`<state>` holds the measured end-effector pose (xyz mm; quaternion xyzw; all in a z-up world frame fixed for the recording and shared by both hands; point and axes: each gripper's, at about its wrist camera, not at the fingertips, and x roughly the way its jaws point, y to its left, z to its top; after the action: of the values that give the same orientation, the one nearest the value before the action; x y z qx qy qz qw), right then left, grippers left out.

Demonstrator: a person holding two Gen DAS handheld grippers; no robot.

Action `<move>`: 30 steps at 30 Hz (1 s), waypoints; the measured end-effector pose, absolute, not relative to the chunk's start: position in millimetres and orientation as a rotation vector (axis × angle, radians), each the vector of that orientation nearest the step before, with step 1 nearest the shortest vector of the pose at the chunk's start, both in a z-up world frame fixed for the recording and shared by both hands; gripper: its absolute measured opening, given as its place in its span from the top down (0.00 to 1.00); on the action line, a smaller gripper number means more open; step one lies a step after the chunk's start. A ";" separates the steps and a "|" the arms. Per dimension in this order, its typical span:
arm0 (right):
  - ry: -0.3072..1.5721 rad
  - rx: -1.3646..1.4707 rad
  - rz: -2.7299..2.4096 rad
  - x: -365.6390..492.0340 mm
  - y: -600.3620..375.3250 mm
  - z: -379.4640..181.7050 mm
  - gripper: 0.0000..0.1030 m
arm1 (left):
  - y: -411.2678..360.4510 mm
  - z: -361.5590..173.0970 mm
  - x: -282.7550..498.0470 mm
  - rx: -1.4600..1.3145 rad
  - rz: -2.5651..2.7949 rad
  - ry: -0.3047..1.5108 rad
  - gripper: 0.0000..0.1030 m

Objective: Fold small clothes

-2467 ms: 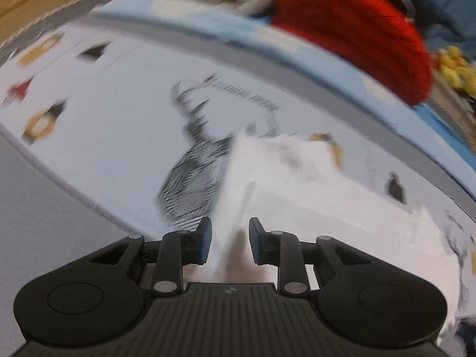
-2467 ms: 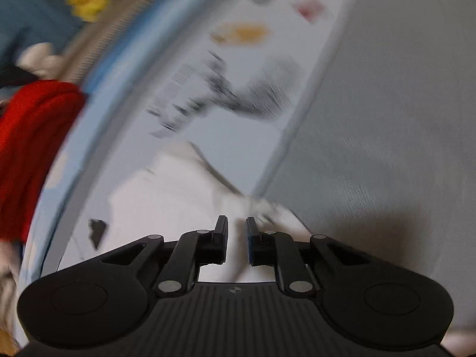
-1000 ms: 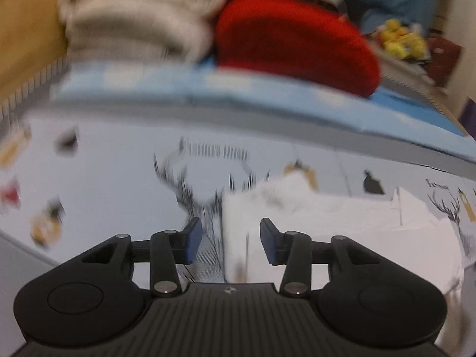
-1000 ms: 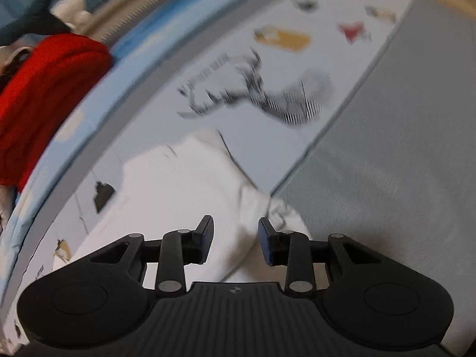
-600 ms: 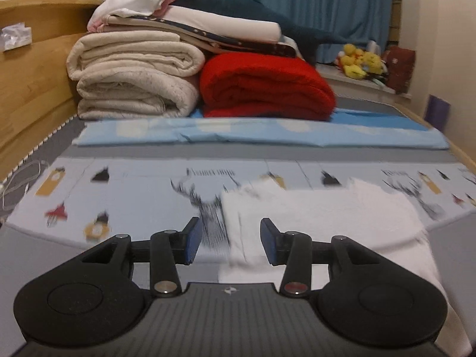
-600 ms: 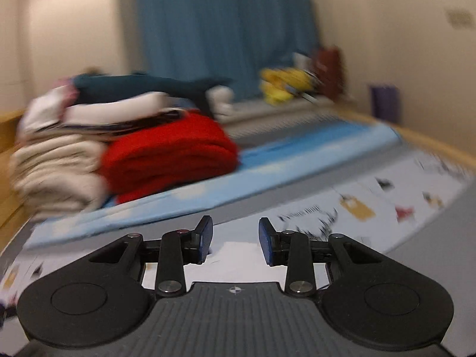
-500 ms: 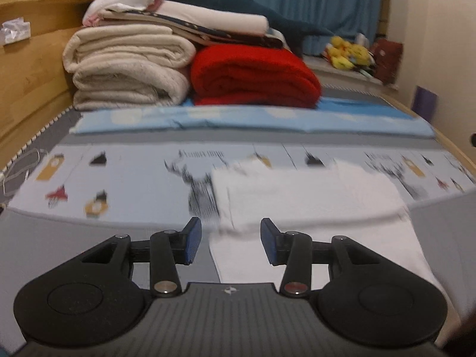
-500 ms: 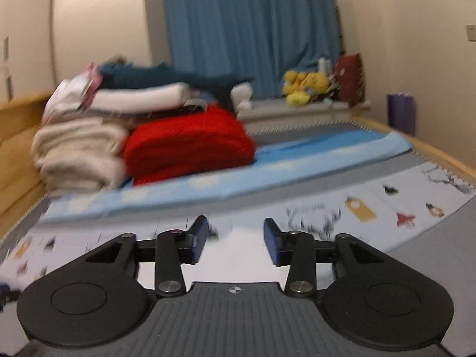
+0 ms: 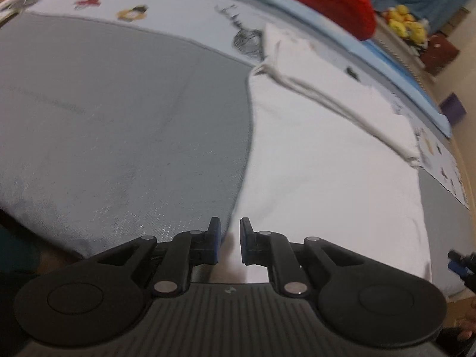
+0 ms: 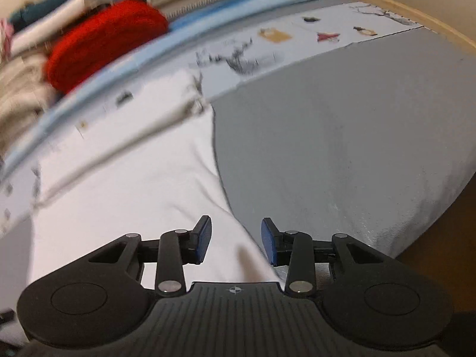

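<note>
A white garment [image 9: 327,154] lies flat on the grey bed cover [image 9: 119,119], its far part folded over into a band. My left gripper [image 9: 228,245] sits low at the garment's near left corner, jaws narrowed around the white edge. In the right wrist view the same garment [image 10: 134,178] fills the left. My right gripper [image 10: 236,244] is open over its near right corner, with cloth between the jaws.
A printed pale sheet [image 9: 166,9] and a light blue strip [image 10: 238,3] lie beyond the garment. A red blanket [image 10: 104,38] and stacked folded bedding [image 10: 20,89] stand at the back. The bed's near edge [image 10: 431,223] drops off at the lower right.
Both grippers dropped from a raised, level view down to the garment's near corners. The left jaws have narrowed onto the cloth edge; the right jaws have opened wider.
</note>
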<state>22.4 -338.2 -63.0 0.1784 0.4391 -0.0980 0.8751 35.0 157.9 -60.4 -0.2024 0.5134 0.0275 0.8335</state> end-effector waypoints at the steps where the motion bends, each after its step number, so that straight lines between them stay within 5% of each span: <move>1: 0.935 0.350 -0.210 24.6 -334.8 -66.4 0.62 | 159.8 -65.0 35.4 -0.464 0.051 1.107 0.85; 8: 1.111 0.337 -0.271 26.9 -339.0 -98.2 0.62 | 158.8 -75.6 44.6 -0.411 0.060 1.170 0.70; 21: 1.157 0.254 -0.203 31.0 -325.3 -101.0 0.59 | 147.0 -86.2 48.3 -0.325 0.025 1.209 0.70; 24: 1.155 0.246 -0.179 31.1 -323.3 -99.6 0.72 | 142.4 -86.5 47.6 -0.293 0.020 1.208 0.70; 26: 1.151 0.277 -0.145 31.4 -324.1 -98.4 0.92 | 139.2 -86.6 48.3 -0.268 0.012 1.207 0.73; 27: 1.143 0.297 -0.134 30.1 -324.5 -96.6 0.93 | 138.1 -86.0 48.0 -0.257 0.007 1.204 0.90; 30: 1.093 0.307 -0.143 24.7 -326.5 -85.0 0.94 | 138.2 -77.7 44.8 -0.239 0.005 1.165 0.96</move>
<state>24.7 -326.5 -85.0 0.1453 0.5172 -0.0675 0.8407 44.8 138.2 -77.7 -0.1125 0.5489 0.0025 0.8283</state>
